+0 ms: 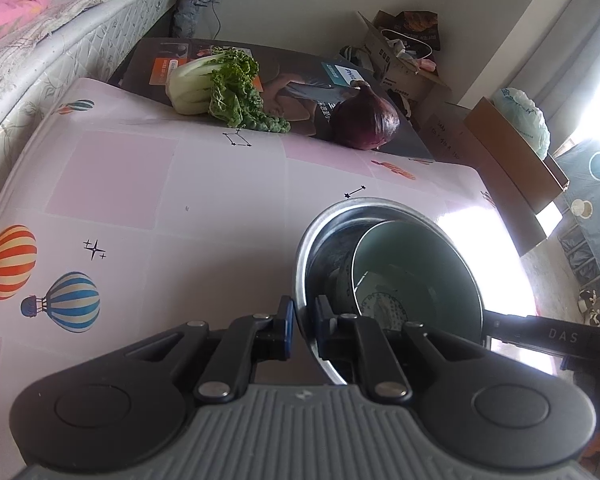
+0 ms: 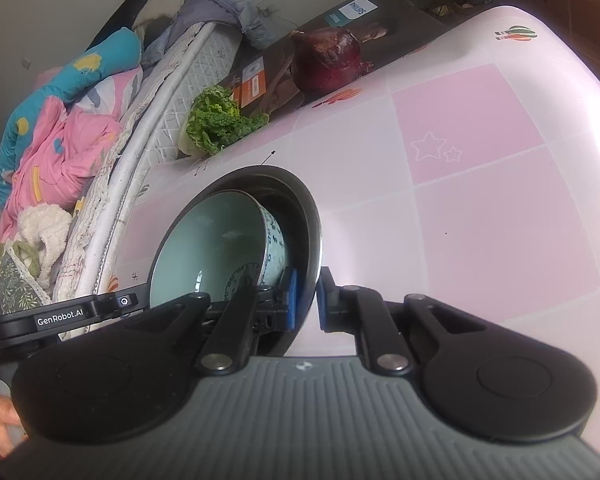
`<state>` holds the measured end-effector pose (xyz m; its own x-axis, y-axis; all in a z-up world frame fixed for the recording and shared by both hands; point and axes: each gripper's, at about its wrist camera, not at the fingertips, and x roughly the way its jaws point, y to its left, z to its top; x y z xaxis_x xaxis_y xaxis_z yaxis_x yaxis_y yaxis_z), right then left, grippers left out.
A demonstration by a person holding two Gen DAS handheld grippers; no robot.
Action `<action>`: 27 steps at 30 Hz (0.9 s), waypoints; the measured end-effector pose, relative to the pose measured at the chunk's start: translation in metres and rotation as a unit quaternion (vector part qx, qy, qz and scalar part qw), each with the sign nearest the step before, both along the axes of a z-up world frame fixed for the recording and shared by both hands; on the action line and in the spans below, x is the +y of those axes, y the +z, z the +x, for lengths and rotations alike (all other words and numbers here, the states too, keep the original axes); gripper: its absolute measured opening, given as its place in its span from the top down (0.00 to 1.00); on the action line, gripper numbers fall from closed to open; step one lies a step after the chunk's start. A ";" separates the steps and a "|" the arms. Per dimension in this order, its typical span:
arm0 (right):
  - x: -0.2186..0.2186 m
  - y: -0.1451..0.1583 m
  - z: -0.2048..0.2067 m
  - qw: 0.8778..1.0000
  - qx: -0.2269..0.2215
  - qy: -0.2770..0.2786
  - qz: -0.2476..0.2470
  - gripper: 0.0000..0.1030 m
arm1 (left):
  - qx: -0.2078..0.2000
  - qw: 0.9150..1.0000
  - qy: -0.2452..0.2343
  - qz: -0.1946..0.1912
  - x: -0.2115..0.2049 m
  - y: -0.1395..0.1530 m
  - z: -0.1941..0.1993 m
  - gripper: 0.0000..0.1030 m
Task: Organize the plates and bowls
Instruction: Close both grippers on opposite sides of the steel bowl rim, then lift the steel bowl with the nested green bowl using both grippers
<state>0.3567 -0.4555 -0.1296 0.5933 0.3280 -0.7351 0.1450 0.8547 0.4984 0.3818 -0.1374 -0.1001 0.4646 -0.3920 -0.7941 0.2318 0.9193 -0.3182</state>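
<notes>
So the steel bowl (image 1: 324, 232) sits on the desk (image 1: 148, 184) with its pink balloon-print cover, and a pale green ceramic bowl (image 1: 416, 272) is nested inside it, leaning against one side. Both tools are clamped on the steel bowl's rim from opposite sides: the left tool (image 1: 303, 330) has its blue pads pinched on the near wall, one pad outside and one inside, and the right tool (image 2: 306, 300) is doing the same across from it. Further back, at the desk's far edge, a bok choy (image 1: 216, 88) and a red onion (image 1: 366, 122) rest on a flat printed box (image 1: 300, 76), right by the bed (image 1: 60, 32).
</notes>
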 end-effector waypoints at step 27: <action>0.002 -0.015 0.003 1.000 -0.012 -0.010 0.008 0.91 | -0.040 0.999 0.000 0.032 -0.019 -0.005 -0.008 0.87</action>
